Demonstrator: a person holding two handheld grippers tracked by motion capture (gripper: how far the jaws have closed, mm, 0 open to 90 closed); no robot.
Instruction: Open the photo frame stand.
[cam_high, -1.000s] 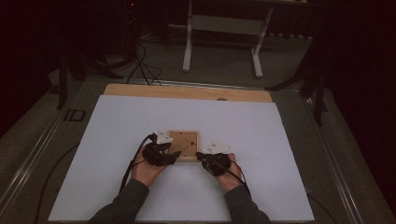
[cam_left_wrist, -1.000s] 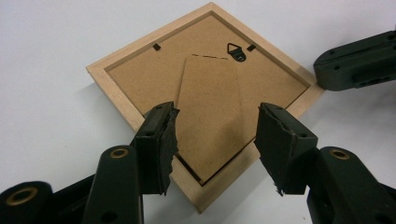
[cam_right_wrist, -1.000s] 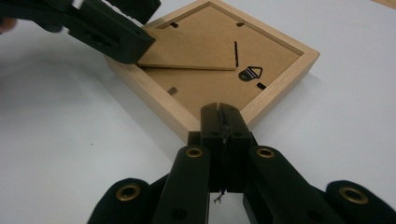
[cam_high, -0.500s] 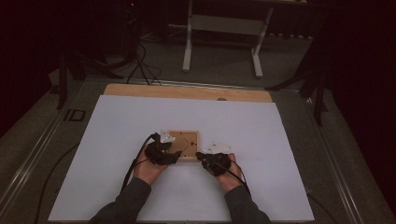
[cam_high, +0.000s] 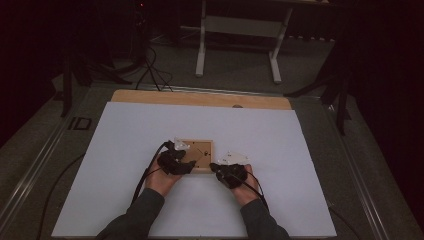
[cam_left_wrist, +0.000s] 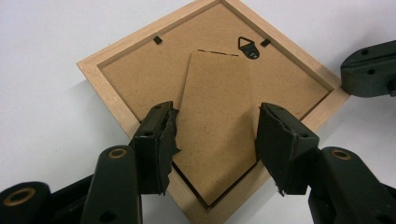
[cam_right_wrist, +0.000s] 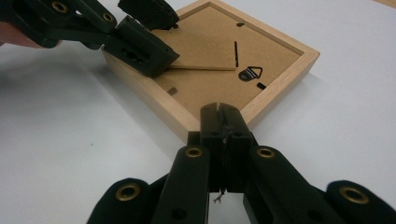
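Left gripper view looks down on a wooden picture frame (cam_left_wrist: 112, 88) lying face down on the white sheet (cam_left_wrist: 42, 51), one corner toward the camera. Its brown backing board carries a small black hanger (cam_left_wrist: 247, 46) and a fold-out stand (cam_left_wrist: 217, 126), lifted at its free end. The left gripper (cam_left_wrist: 217, 135) clasps that stand by its two side edges. The right gripper (cam_right_wrist: 219, 116), jaws pressed together on nothing, rests at the frame's near corner.

One camera looks down from above; two close ones share the frame (cam_left_wrist: 210, 93).
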